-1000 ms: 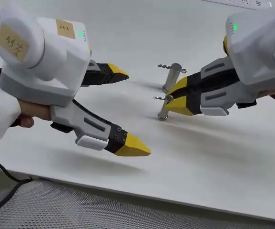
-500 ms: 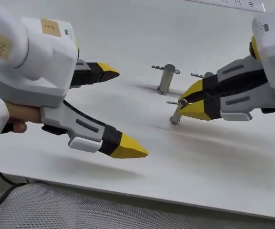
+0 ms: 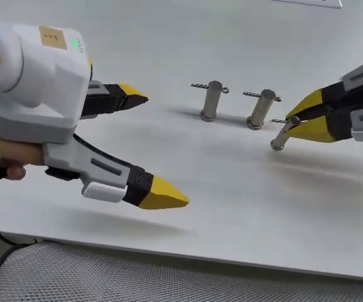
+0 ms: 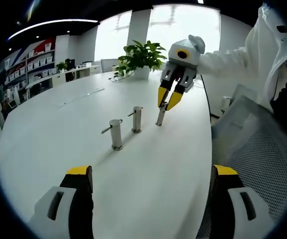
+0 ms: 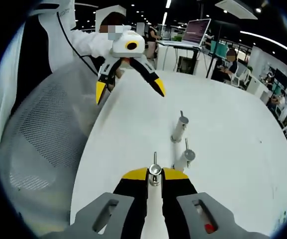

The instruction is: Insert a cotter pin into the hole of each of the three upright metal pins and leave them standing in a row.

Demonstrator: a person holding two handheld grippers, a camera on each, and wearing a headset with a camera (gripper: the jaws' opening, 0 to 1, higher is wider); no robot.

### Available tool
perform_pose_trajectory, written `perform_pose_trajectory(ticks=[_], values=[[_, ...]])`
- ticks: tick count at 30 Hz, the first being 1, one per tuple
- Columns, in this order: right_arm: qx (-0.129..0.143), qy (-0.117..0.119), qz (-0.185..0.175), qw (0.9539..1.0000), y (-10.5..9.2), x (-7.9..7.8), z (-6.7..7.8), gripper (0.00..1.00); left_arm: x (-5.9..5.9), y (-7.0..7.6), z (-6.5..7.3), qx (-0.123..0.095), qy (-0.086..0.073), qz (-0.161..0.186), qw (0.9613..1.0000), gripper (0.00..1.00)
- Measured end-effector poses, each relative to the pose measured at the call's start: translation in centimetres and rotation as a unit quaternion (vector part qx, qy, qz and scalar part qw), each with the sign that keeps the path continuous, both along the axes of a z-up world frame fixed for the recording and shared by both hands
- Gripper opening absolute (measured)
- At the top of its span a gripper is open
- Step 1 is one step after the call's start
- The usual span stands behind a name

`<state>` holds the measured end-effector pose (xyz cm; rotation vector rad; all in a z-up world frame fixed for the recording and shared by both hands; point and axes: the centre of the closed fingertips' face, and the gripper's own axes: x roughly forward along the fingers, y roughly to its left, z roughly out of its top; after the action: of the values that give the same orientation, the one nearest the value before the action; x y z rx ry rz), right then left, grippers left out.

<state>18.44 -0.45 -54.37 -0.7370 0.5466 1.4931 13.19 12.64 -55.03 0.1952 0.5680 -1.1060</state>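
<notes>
Two metal pins stand upright on the white table, a first pin (image 3: 211, 100) and a second pin (image 3: 260, 110), each with a cotter pin through its top. To their right, my right gripper (image 3: 294, 123) is shut on the top of a third metal pin (image 3: 280, 137). This pin is tilted, carries a cotter pin, and its foot is at the table. The right gripper view has the held pin (image 5: 154, 172) between the shut jaws of the right gripper (image 5: 154, 175). My left gripper (image 3: 151, 146) hovers open and holds nothing at the left, apart from the pins.
The white table (image 3: 231, 195) stretches wide around the pins, with its front edge (image 3: 187, 259) near me above a mesh chair. A potted plant (image 4: 141, 57) stands at the table's far end. In the left gripper view, the pins (image 4: 116, 134) line up towards the right gripper (image 4: 169, 98).
My right gripper has carried the third pin rightward, from in front of the first pin to just right of the second pin. The left gripper has stayed open at the left.
</notes>
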Motion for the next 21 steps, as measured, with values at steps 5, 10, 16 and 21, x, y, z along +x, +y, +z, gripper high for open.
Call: perform_pose_trajectory(ticks=[5,10,16,21], values=[[-0.006,-0.017,-0.005,0.9998,-1.4,1.5,-0.2,0.04,-0.2,0.1,-0.1,0.009,0.001,0.002,1.0,0.99],[-0.007,-0.022,-0.011,0.9997,-2.1,2.7,-0.6,0.04,0.0,0.5,-0.1,0.011,0.0,0.017,0.9998,0.99],[-0.003,-0.019,-0.017,0.9997,-2.2,3.4,-1.2,0.04,-0.2,0.7,-0.1,0.015,0.005,0.024,0.9996,0.99],[0.008,-0.012,-0.02,0.9997,-1.9,3.7,-1.3,0.04,-0.4,0.8,-0.3,0.019,0.009,0.028,0.9994,0.99]])
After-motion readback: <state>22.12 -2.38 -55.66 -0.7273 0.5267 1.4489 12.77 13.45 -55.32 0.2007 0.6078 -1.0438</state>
